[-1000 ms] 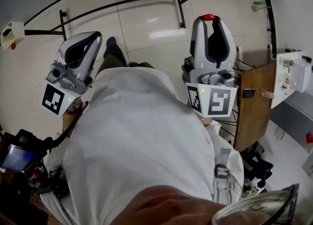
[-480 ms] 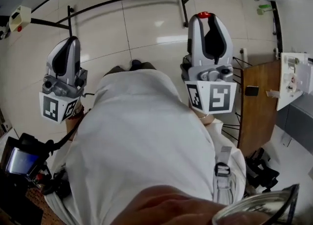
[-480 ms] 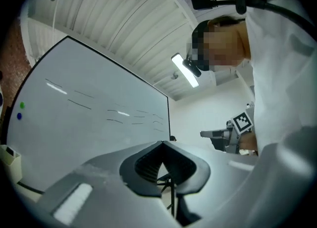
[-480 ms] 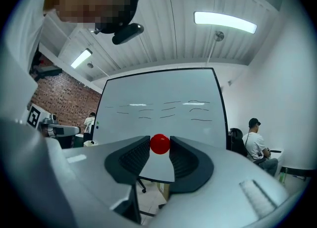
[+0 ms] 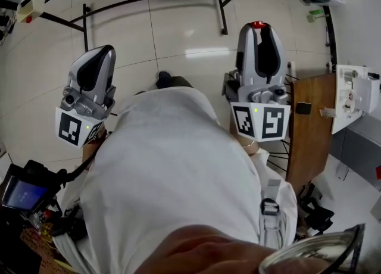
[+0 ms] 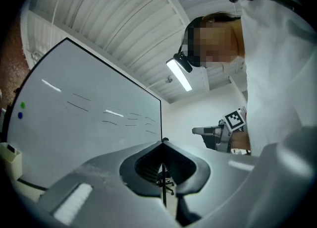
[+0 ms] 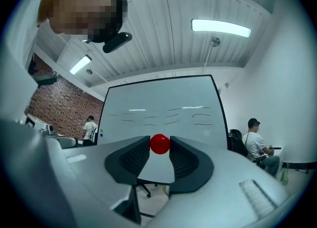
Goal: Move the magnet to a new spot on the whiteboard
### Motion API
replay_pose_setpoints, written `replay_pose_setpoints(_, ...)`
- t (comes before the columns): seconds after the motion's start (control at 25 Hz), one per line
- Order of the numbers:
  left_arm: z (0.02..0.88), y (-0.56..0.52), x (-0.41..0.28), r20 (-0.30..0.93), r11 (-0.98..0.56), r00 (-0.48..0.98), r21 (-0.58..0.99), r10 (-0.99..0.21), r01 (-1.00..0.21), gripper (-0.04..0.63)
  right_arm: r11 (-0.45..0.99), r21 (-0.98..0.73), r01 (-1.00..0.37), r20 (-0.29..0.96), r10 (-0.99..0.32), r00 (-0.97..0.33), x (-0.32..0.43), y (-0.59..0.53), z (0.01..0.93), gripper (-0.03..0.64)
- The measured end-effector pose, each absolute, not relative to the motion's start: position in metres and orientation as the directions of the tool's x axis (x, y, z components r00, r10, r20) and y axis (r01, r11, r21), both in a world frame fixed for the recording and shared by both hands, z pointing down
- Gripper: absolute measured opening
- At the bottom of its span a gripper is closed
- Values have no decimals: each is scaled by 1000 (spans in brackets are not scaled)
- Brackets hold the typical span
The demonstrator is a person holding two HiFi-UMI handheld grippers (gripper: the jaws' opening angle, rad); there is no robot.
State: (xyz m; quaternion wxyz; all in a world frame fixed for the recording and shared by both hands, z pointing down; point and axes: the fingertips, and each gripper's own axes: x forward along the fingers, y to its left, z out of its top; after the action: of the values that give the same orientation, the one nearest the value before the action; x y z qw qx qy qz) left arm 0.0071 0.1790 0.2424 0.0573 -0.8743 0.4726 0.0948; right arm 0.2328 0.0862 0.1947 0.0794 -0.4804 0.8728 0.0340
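Observation:
A round red magnet (image 7: 160, 143) sits pinched between the tips of my right gripper (image 7: 160, 146), which is shut on it. In the head view the magnet (image 5: 257, 24) shows as a red cap at the top of the right gripper (image 5: 258, 28). A whiteboard (image 7: 163, 108) with faint marker strokes stands ahead, some way off and not touching the magnet. My left gripper (image 6: 162, 145) is shut with nothing in it, its jaws meeting in a thin line; the whiteboard (image 6: 89, 123) lies to its left. In the head view the left gripper (image 5: 100, 51) is held up beside a white coat.
Black stand legs (image 5: 220, 5) cross the tiled floor ahead. A wooden table (image 5: 309, 124) and a white device (image 5: 351, 97) are at the right. A seated person (image 7: 257, 142) is right of the board, another person (image 7: 90, 128) by a brick wall. Small green and blue dots (image 6: 22, 105) mark the board's edge.
The left gripper swung from tilted to more upright and shifted slightly. The right gripper drifted a little right and down, still holding the red magnet. The head view moved slightly.

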Motion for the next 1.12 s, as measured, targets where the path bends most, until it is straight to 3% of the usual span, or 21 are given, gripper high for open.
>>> replay_pose_setpoints(0.76,295,232,-17,-94,-526,519,61,-849,-849,-6,582,10,-813,-73,-810,-581,186,115,217,122)
replay_pose_setpoints(1.12,292,191,-36,-44,-455,453,30,-890,-890,-6,628,3,-778,-144,-770,-622,165,63,200,123)
